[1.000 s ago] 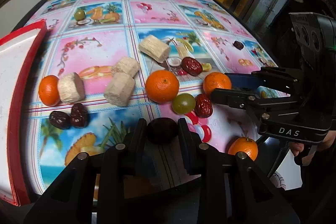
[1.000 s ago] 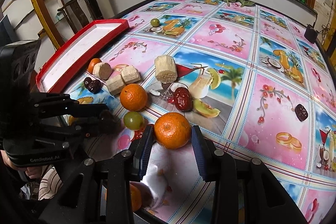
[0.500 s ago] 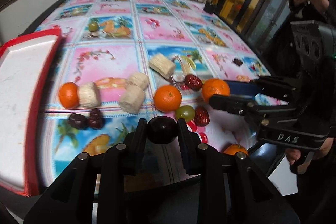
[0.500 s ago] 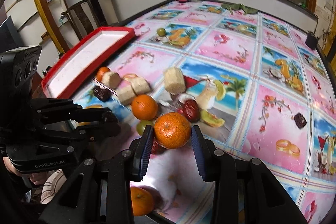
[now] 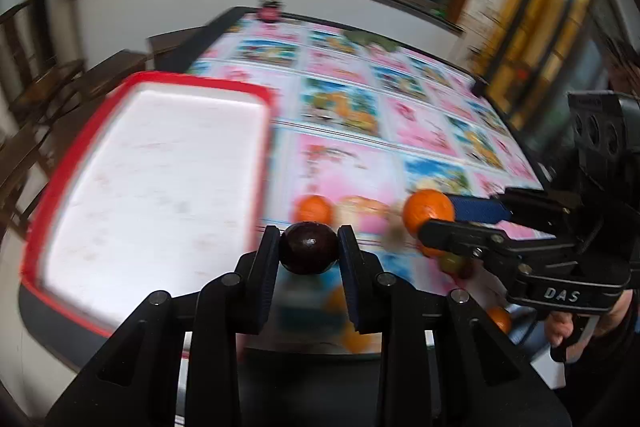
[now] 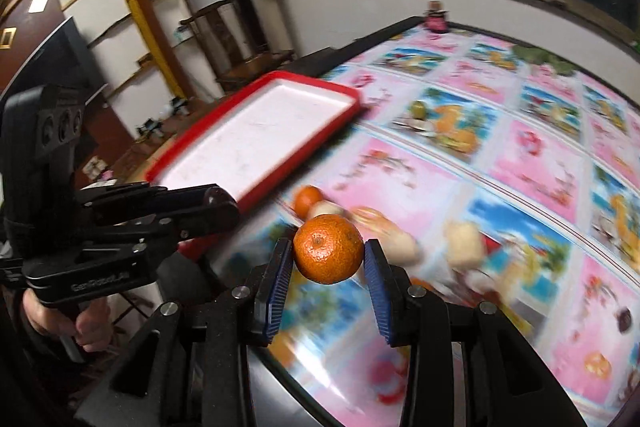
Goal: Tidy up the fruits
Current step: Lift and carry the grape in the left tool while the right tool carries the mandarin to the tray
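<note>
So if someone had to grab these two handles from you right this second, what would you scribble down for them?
Left tongs: shut on a dark plum, lifted off the table.
Right tongs: shut on an orange, also lifted.
Red tray: nothing in it yet.
Done: two fruits picked up.
Left: set both in the tray, then fetch what remains on the tablecloth, including another orange; the rest is blurred.

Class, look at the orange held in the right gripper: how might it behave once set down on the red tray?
The orange looks round, so it may roll on the tray's flat floor. Its dimpled peel probably grips the right gripper's ribbed pads. It seems firm, showing no visible squashing.
</note>
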`<state>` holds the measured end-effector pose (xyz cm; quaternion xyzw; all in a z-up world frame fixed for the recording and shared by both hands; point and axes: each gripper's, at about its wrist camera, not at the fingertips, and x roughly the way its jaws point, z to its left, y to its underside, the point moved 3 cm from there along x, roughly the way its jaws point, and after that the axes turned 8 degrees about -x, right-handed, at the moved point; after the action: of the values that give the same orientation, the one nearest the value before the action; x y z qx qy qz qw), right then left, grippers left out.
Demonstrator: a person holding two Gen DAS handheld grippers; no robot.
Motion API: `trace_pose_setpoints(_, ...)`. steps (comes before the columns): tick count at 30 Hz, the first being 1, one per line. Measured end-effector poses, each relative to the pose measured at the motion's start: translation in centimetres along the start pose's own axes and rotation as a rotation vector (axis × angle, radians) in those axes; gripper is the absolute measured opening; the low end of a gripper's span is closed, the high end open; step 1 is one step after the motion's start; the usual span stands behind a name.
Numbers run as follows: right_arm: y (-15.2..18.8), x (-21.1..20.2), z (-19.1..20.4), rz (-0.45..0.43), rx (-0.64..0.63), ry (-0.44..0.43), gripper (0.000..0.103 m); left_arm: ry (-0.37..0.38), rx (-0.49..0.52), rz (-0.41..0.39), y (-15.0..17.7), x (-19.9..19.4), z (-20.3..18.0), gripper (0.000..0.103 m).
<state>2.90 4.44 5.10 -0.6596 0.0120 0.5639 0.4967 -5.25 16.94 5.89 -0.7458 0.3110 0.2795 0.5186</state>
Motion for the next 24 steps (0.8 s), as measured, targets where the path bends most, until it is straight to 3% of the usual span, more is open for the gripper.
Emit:
trace_pose_setpoints(10, -5.6, 6.0, 3.2, 0.063, -0.026, -0.114, 0.037, -0.109, -0.159, -0.036, -2.0, -0.3, 7.9, 0.027)
trace_pose_setpoints(24, -9.6, 13.9, 4.7, 0.059, -0.008, -0.161, 0.037, -0.21, -0.179, -0.008, -2.2, 2.8, 12.4, 0.027)
